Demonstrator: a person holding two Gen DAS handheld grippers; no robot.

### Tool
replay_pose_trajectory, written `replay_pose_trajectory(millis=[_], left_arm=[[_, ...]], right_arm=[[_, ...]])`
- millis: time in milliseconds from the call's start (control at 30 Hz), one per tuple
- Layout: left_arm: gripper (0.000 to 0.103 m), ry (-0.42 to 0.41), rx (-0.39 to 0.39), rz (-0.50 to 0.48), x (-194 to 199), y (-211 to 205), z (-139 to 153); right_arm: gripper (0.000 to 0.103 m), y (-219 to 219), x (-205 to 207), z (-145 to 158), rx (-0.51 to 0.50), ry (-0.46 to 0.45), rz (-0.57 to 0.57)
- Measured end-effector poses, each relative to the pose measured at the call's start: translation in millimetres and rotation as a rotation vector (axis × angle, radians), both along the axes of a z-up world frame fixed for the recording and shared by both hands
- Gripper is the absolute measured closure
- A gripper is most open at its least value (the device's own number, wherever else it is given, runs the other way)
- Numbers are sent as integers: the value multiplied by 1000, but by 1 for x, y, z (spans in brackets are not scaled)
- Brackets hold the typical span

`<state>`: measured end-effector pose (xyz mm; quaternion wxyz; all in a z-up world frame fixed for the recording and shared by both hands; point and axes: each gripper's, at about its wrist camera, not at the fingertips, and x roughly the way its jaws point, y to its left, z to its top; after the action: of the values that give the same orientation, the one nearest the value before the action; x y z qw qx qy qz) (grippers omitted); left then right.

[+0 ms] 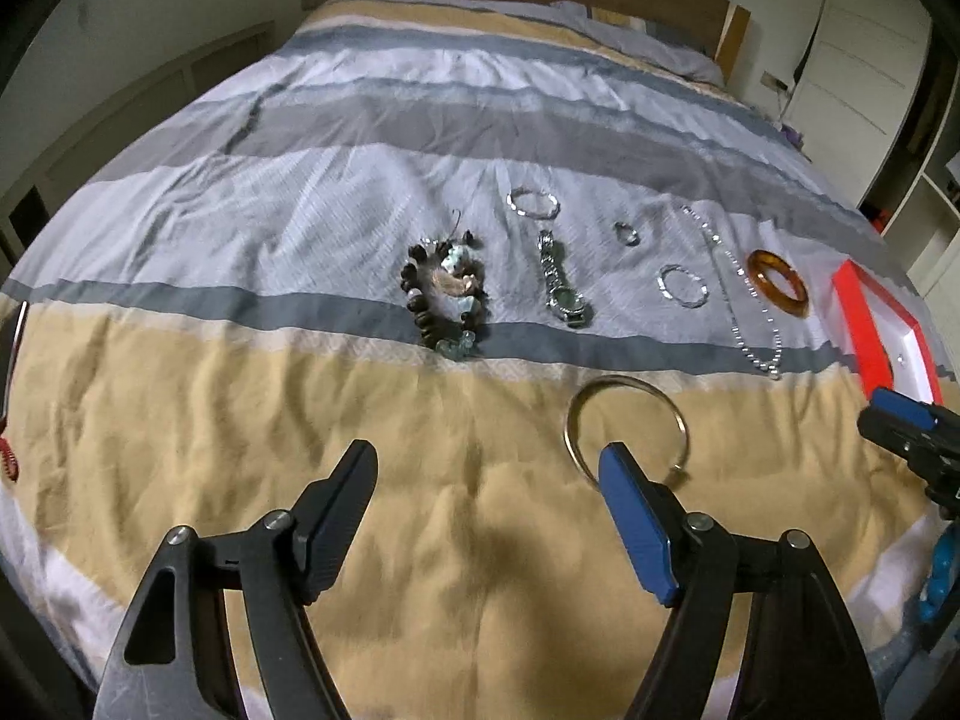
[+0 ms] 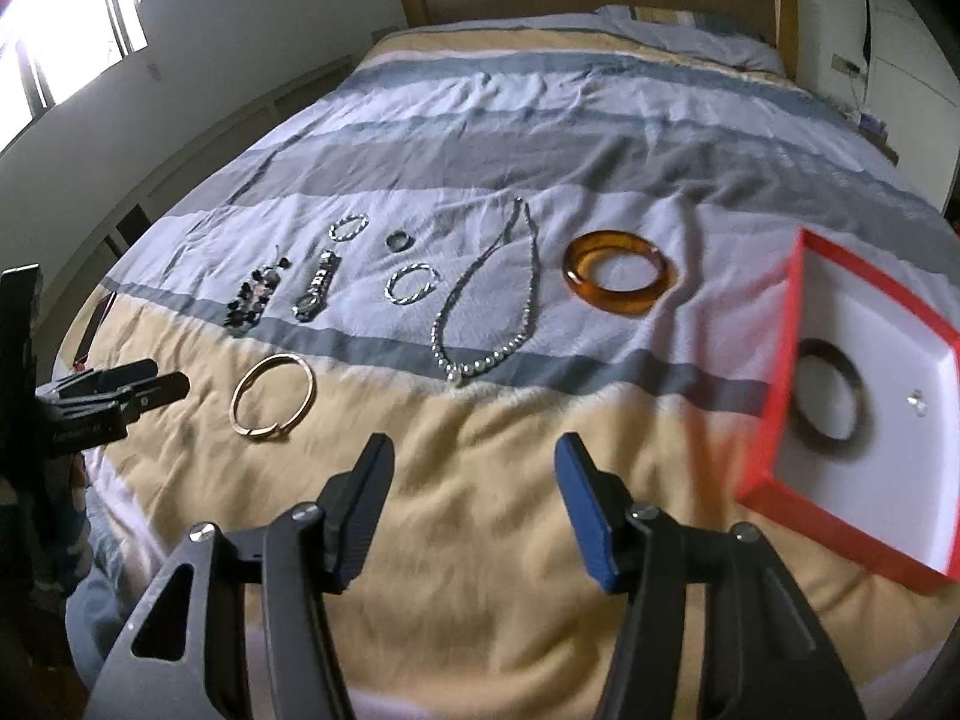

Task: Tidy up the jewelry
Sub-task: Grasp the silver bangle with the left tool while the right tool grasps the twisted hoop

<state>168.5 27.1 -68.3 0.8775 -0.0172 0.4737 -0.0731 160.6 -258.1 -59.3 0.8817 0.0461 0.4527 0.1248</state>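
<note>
Gold bangle (image 1: 627, 427) just beyond the spread, empty left hand-held gripper (image 1: 487, 463); right hand-held gripper (image 2: 474, 461) likewise.

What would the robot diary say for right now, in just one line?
left gripper: open, empty | right gripper: open, empty | red box: dark bangle inside | amber bangle, pearl necklace: on bed

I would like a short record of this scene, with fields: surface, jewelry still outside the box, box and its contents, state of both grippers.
surface: striped bed cover
outside the box: amber bangle, pearl necklace, gold bangle, watch, dark bead bracelet, two silver twisted bracelets, small ring
box: red box, white inside, at the right
in the box: dark bangle, small clear piece
left gripper: open, holds nothing
right gripper: open, holds nothing
</note>
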Motion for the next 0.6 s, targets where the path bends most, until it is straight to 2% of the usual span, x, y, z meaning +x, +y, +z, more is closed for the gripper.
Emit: replay_pose_trajectory(millis=[100, 300, 467, 600], left_arm=[[29, 12, 2, -10, 8, -3, -9], [42, 44, -15, -44, 21, -9, -25], [47, 54, -31, -89, 28, -18, -30], [65, 66, -18, -135, 31, -28, -34]], right_arm=[[47, 5, 13, -5, 14, 0, 4], [47, 20, 32, -16, 31, -7, 25], [46, 28, 37, -26, 45, 6, 35], [46, 34, 41, -29, 43, 5, 47]])
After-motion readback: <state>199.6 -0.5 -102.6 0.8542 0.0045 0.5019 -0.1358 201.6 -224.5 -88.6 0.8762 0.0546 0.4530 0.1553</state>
